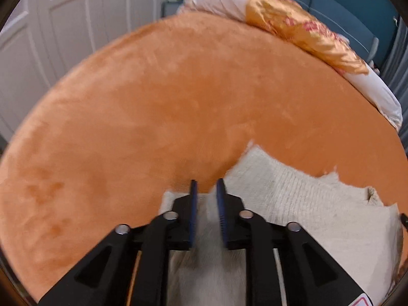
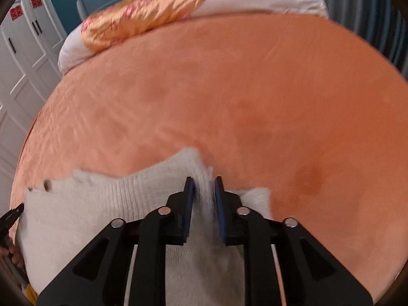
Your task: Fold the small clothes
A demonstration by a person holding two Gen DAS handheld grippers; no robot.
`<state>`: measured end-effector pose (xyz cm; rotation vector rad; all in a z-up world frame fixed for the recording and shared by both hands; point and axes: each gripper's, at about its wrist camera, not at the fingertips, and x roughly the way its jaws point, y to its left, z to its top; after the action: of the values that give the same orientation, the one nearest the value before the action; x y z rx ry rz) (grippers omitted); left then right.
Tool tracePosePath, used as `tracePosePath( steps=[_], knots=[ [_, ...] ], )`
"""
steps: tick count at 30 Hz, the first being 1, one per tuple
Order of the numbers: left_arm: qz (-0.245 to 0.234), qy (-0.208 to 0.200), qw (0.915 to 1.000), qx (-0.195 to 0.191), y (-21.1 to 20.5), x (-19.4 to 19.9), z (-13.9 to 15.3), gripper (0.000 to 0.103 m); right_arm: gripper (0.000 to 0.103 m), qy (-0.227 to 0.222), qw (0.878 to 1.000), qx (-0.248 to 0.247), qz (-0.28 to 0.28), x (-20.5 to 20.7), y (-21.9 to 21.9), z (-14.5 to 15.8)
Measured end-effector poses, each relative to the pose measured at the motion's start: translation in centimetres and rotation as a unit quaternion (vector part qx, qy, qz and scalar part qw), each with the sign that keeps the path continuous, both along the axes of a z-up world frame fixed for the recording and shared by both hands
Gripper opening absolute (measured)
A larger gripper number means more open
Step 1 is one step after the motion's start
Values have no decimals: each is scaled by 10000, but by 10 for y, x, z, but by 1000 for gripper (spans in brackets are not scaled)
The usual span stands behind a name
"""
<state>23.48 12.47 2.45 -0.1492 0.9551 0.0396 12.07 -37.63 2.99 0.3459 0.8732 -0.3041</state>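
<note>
A cream fuzzy knit garment [image 1: 293,204] lies on the orange bed cover [image 1: 178,89], with its far edge raised and ragged. My left gripper [image 1: 207,182] is at the garment's left part, and its blue pads stand a narrow gap apart with blurred cream cloth between them. In the right wrist view the same garment [image 2: 89,204] spreads to the left. My right gripper [image 2: 203,178] pinches a raised ridge of it between its pads. The left gripper's black tip [image 2: 12,214] shows at that view's left edge, with a hand behind it.
The orange bed cover [image 2: 255,89] stretches far ahead of both grippers. A rolled white and gold satin quilt [image 1: 293,17] lies along the far edge of the bed. White wardrobe doors [image 1: 63,25] stand to the left and a grey curtain [image 2: 369,12] to the right.
</note>
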Motion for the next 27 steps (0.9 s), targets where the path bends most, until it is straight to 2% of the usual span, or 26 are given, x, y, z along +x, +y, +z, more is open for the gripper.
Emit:
tracePosePath(
  steps=[2, 4, 6, 8, 10, 11, 13, 16, 20, 21, 22, 25, 27],
  knots=[
    [87, -259, 9996, 108, -5, -17, 19, 20, 19, -311, 9994, 154, -35, -13, 10, 21],
    [-148, -460, 9988, -79, -21, -40, 40, 20, 19, -405, 9976, 465, 321, -20, 34, 32],
    [-595, -446, 9969, -251, -49, -66, 49, 20, 19, -345, 9924, 642, 993, -29, 82, 34],
    [-996, -257, 9942, -329, -76, -85, 45, 20, 19, -192, 9809, 840, 1744, -36, 137, 29],
    [-1374, 27, 9900, -326, -102, -105, 30, 20, 19, -71, 9696, 849, 2292, -44, 179, 21],
    [-1476, 144, 9886, -274, -111, -113, 22, 20, 17, 58, 9649, 776, 2510, -49, 199, 12],
    [-1580, 383, 9865, -200, -118, -128, 6, 20, 17, 259, 9629, 649, 2606, -57, 212, -1],
    [-1567, 425, 9866, 153, -107, -144, -6, 21, 15, 376, 9669, 685, 2429, -71, 191, -11],
    [-1210, 579, 9902, 395, -61, -149, -14, 19, 11, 456, 9837, 551, 1650, -105, 122, -8],
    [-1121, 621, 9913, 298, -44, -151, -16, 9, 0, 483, 9861, 594, 1473, -113, 105, -9],
    [-1060, 646, 9920, 236, -34, -153, -17, 7, 0, 514, 9876, 726, 1297, -121, 86, -11],
    [-920, 635, 9935, 227, -13, -163, -18, 7, 0, 925, 9940, 250, 533, -142, 47, -22],
    [-890, 607, 9937, 294, -15, -165, -18, 7, 0, 870, 9931, 687, 372, -153, 31, -29]
  ],
)
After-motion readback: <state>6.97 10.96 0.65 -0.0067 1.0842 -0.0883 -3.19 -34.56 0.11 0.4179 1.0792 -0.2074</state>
